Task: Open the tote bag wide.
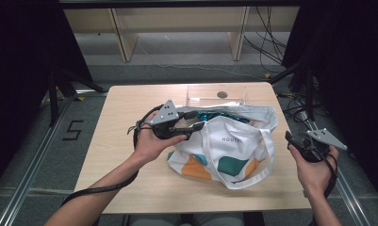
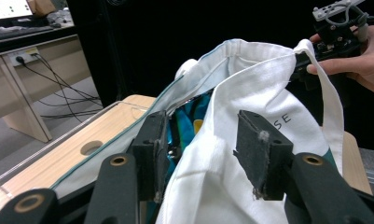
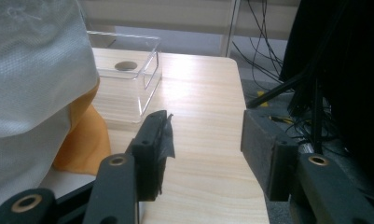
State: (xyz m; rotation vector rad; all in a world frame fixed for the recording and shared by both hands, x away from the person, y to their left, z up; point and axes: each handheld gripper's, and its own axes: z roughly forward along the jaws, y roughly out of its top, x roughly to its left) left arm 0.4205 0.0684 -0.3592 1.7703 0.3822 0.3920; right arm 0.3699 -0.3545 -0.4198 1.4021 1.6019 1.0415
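From the high view a white tote bag (image 1: pixel 226 146) with teal and orange patches lay on the middle of the pale wooden table (image 1: pixel 130 106), its mouth turned toward the far edge. The left hand-held gripper (image 1: pixel 196 126) reached in at the bag's near-left rim, while the right hand-held gripper (image 1: pixel 290 137) was held off the table's right edge, just beside the bag's handle loop.

The left gripper view gave what the overhead could not — the left hand-held gripper (image 2: pixel 205 144) stood with its jaws apart, one inside the bag's mouth and one outside, a fold of the white cloth (image 2: pixel 250 93) between them; the pads did not press on it. Teal stuff (image 2: pixel 189 116) showed inside the opening. Farther off in that view the other hand and its gripper met the bag's strap (image 2: pixel 331 102).

The right gripper view showed the right hand-held gripper (image 3: pixel 205 135) released, bare tabletop between its jaws, the bag's cloth (image 3: pixel 35 79) bulking at the left.

A clear plastic box (image 1: pixel 217 95) stood at the table's far edge, just behind the bag, with a round hole (image 1: pixel 222 94) in the tabletop showing through it. Beyond lay grey floor, wooden desk legs (image 1: pixel 123 37) and loose cables (image 1: pixel 267 42) — black drapes closed in both sides.
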